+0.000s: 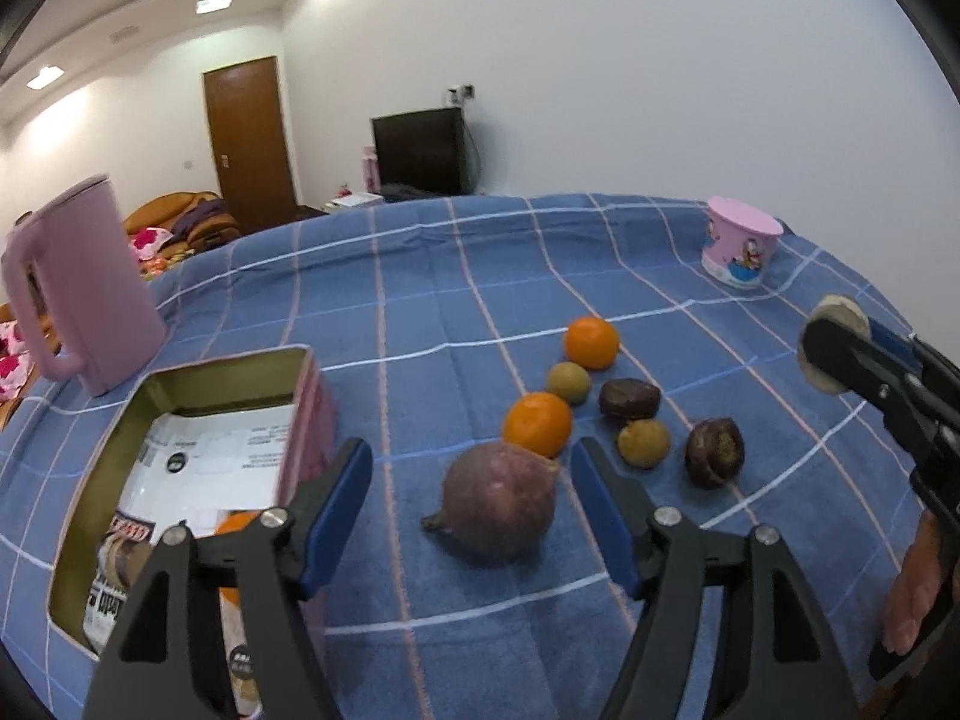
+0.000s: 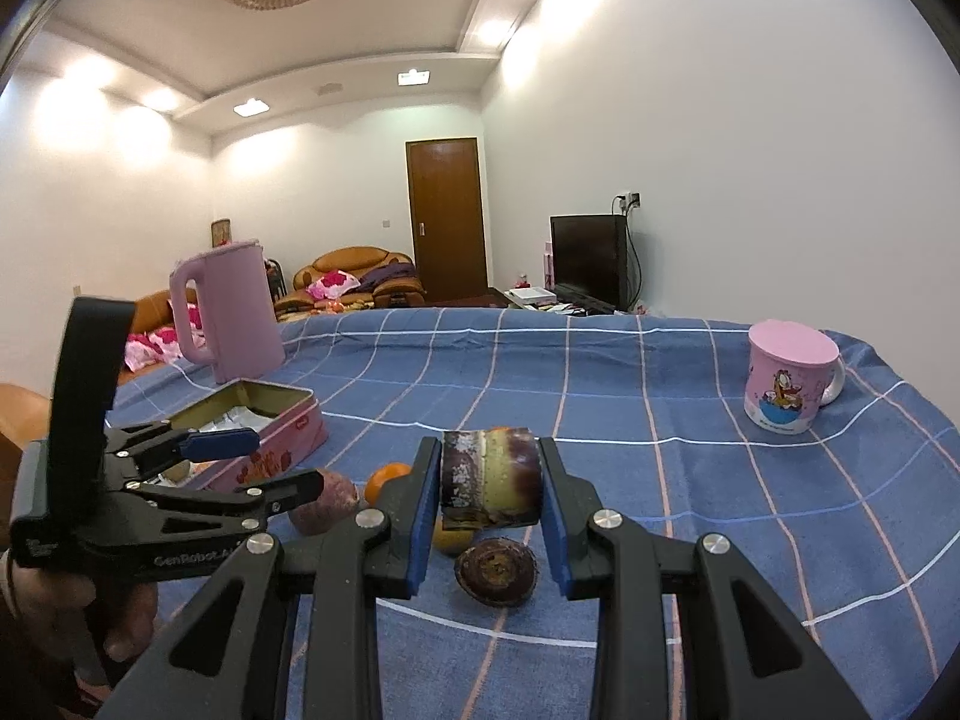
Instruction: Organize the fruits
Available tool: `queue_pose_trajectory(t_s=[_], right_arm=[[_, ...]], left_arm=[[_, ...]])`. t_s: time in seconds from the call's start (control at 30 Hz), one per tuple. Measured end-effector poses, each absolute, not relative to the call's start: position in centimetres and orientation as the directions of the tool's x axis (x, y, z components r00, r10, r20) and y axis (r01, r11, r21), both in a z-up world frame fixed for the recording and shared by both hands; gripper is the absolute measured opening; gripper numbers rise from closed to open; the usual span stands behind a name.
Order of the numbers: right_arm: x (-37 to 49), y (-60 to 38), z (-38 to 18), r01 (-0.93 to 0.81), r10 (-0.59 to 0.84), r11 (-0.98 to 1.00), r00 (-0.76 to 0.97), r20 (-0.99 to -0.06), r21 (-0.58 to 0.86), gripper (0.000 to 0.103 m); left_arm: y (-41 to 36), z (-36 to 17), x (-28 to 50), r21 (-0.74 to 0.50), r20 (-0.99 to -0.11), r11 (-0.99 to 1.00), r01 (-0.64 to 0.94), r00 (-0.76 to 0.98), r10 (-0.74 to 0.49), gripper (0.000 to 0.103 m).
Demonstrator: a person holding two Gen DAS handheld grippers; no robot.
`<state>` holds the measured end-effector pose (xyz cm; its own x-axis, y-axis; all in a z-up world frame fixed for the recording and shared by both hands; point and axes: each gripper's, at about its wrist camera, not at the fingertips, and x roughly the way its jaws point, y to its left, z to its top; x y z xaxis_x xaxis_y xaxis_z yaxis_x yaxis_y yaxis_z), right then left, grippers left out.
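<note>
In the left wrist view my left gripper (image 1: pixel 471 480) is open, its jaws on either side of a purple round fruit (image 1: pixel 498 501) lying on the blue checked cloth. Behind it lie two oranges (image 1: pixel 538 423) (image 1: pixel 591 342), two small brownish-green fruits (image 1: pixel 644 443) (image 1: pixel 567 382) and two dark brown fruits (image 1: pixel 714 451) (image 1: pixel 629 399). An open pink tin (image 1: pixel 192 480) at the left holds paper packets and an orange. My right gripper (image 2: pixel 487 477) is shut on a dark purple and green fruit piece (image 2: pixel 489 477), held above the table; it also shows in the left wrist view (image 1: pixel 834 348).
A pink kettle (image 1: pixel 78 288) stands at the far left behind the tin. A pink cartoon mug (image 2: pixel 786 381) with a lid stands at the far right. The blue cloth (image 1: pixel 450 288) covers the table. A dark fruit (image 2: pixel 495 570) lies below my right gripper.
</note>
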<state>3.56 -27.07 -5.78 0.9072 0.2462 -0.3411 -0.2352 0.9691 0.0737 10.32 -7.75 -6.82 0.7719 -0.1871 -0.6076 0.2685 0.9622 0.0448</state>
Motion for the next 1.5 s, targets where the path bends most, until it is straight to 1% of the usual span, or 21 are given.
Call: queue_pose_trajectory(t_s=[0.1,0.2,0.33,0.37,0.4,0.5,0.6,0.7,0.83,0.93,1.07,1.3,1.5], right_arm=[[3.5,-27.1,-5.8,-0.24,0.253,0.968,0.907,-0.337,0.079,0.032],[3.4,-27.3,-5.7,-0.241,0.255,0.967,0.908,-0.332,0.083,0.032],[3.6,-27.4,-5.8,-0.245,0.262,0.965,0.904,-0.338,0.094,0.032],[3.7,-27.4,-5.8,-0.245,0.262,0.965,0.903,-0.339,0.094,0.032],[3.7,-27.3,-5.8,-0.245,0.262,0.965,0.903,-0.34,0.093,0.032],[3.8,-27.2,-5.8,-0.247,0.263,0.965,0.902,-0.341,0.09,0.032],[3.8,-27.2,-5.8,-0.249,0.264,0.964,0.902,-0.341,0.088,0.032],[3.9,-27.0,-5.9,-0.254,0.265,0.964,0.899,-0.349,0.078,0.032],[4.4,-26.3,-5.8,-0.272,0.278,0.96,0.887,-0.369,0.069,0.032],[4.9,-25.4,-5.4,-0.295,0.298,0.953,0.879,-0.372,0.066,0.032],[5.9,-23.4,-4.5,-0.347,0.349,0.935,0.859,-0.374,0.076,0.032],[7.7,-18.1,-3.4,-0.446,0.435,0.893,0.812,-0.389,0.067,0.032],[8.9,-13.2,-4.1,-0.52,0.489,0.853,0.758,-0.432,0.053,0.032]], left_arm=[[-8.8,-7.7,11.4,0.093,-0.647,0.959,0.267,0.748,-0.146,0.071],[-9.4,-8.8,12.2,0.116,-0.688,0.957,0.266,0.717,-0.116,0.071],[-10.2,-9.6,12.7,0.141,-0.719,0.949,0.282,0.688,-0.098,0.071],[-10.3,-9.8,12.9,0.139,-0.727,0.949,0.282,0.679,-0.095,0.066],[-10.3,-10.1,13.1,0.135,-0.737,0.949,0.285,0.669,-0.096,0.05],[-10.2,-10.2,13.2,0.119,-0.747,0.95,0.288,0.657,-0.106,0.05],[-10.1,-9.9,12.7,0.116,-0.728,0.953,0.279,0.677,-0.109,0.05],[-9.6,-9.0,11.9,0.096,-0.69,0.959,0.267,0.712,-0.129,0.05],[-8.1,-6.9,10.5,0.064,-0.618,0.969,0.241,0.772,-0.151,0.05],[-6.3,-5.1,9.5,0.053,-0.564,0.977,0.207,0.814,-0.141,0.05],[-3.3,-3.3,9.0,0.045,-0.528,0.987,0.157,0.842,-0.11,0.05],[2.6,-2.3,9.9,0.025,-0.52,0.999,0.046,0.854,-0.026,0.05],[6.9,-3.0,10.5,0.006,-0.533,0.999,-0.041,0.845,0.038,0.05]])
